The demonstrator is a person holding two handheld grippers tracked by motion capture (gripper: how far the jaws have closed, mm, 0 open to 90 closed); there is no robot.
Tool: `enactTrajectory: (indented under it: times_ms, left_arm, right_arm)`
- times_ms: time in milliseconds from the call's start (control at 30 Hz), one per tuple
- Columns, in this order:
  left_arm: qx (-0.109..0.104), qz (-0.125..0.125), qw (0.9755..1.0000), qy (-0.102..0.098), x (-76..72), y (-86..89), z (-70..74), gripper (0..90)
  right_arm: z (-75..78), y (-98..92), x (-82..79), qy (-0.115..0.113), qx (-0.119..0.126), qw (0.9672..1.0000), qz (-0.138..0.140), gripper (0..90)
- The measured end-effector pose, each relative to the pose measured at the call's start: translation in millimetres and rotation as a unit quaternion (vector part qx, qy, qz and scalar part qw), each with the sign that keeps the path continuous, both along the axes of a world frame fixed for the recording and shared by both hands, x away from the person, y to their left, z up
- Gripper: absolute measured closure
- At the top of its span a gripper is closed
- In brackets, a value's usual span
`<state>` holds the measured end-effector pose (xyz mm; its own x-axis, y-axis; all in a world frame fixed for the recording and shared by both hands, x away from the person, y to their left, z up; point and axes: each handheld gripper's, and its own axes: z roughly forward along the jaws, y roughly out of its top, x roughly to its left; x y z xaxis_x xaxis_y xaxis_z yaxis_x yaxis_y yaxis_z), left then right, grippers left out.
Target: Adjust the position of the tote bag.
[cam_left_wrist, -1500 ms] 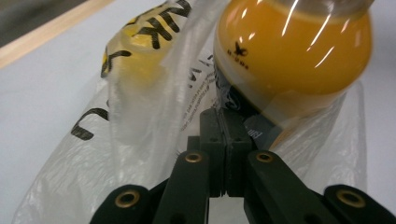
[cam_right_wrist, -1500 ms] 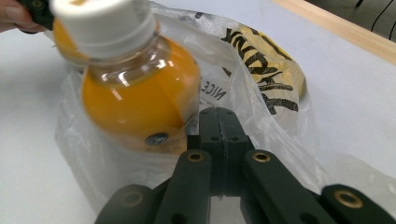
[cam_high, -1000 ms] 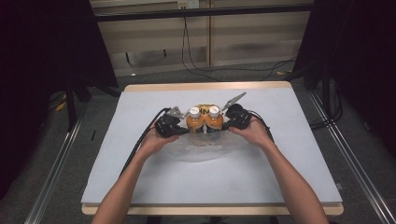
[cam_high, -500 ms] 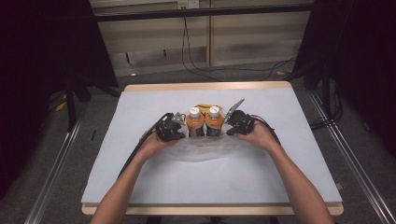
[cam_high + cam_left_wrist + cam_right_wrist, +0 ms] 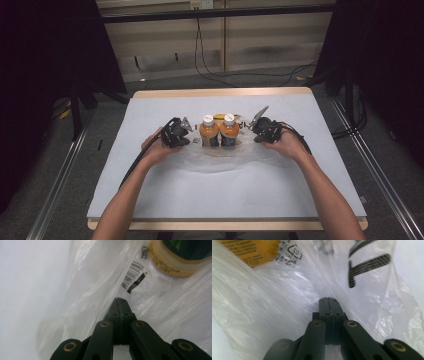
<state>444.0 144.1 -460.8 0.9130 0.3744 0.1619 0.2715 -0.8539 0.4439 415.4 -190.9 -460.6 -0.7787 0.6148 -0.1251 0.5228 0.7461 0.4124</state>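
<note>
Where crinkled clear plastic bag [image 5: 220,155] holds bottles [image 5: 219,133], both hand-held grippers [image 5: 121,300] [image 5: 328,299] pinch film.

Clear plastic bag [image 5: 220,155] with black print, orange white-capped bottles [image 5: 220,134].

Grippers [image 5: 218,134] wider apart, bag [image 5: 220,155] stretched

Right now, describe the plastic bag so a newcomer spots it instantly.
On the white table, find the two orange bottles at the middle. The plastic bag is the clear, crinkled film spread around them, unlike the solid white-capped bottles.
</note>
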Motion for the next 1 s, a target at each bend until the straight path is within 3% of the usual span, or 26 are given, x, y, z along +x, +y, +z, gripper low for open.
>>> enactTrajectory:
  times_ms: [167, 367, 433, 600, 733, 867, 933, 1000]
  left_arm:
    - [0.003, 0.016, 0.9999, -0.002, 3.2, 9.9, -0.6, 90.0]
    - [0.018, 0.013, 0.9997, -0.001, 3.6, 19.3, 1.3, 90.0]
    - [0.009, 0.022, 0.9997, 0.004, 2.6, 21.1, 0.8, 90.0]
    - [0.008, 0.022, 0.9997, 0.011, -1.3, 23.8, 1.2, 90.0]
    - [0.011, 0.024, 0.9996, 0.014, -2.5, 28.9, 1.7, 90.0]
    - [0.020, 0.026, 0.9994, 0.006, -1.9, 35.6, 2.2, 90.0]
    - [0.027, 0.023, 0.9993, 0.005, -0.5, 36.2, 2.1, 90.0]
    - [0.029, 0.027, 0.9992, 0.001, -0.1, 35.9, 1.4, 90.0]
  right_arm:
    - [0.2, -16.9, -0.5, -0.018, -0.037, 0.9991, -0.006, 90.0]
    - [1.0, -29.6, -6.1, -0.018, -0.052, 0.9984, -0.013, 90.0]
    - [1.3, -30.6, -7.3, -0.019, -0.055, 0.9983, -0.003, 90.0]
    - [3.5, -30.1, -12.4, -0.001, -0.008, 1.0000, -0.005, 90.0]
    - [5.7, -31.0, -19.2, 0.008, 0.032, 0.9994, 0.004, 90.0]
    - [5.5, -31.7, -32.6, 0.008, 0.028, 0.9990, 0.035, 90.0]
    - [2.3, -31.9, -38.9, 0.032, 0.016, 0.9984, 0.044, 90.0]
    - [3.6, -36.8, -40.3, 0.040, 0.016, 0.9978, 0.050, 90.0]
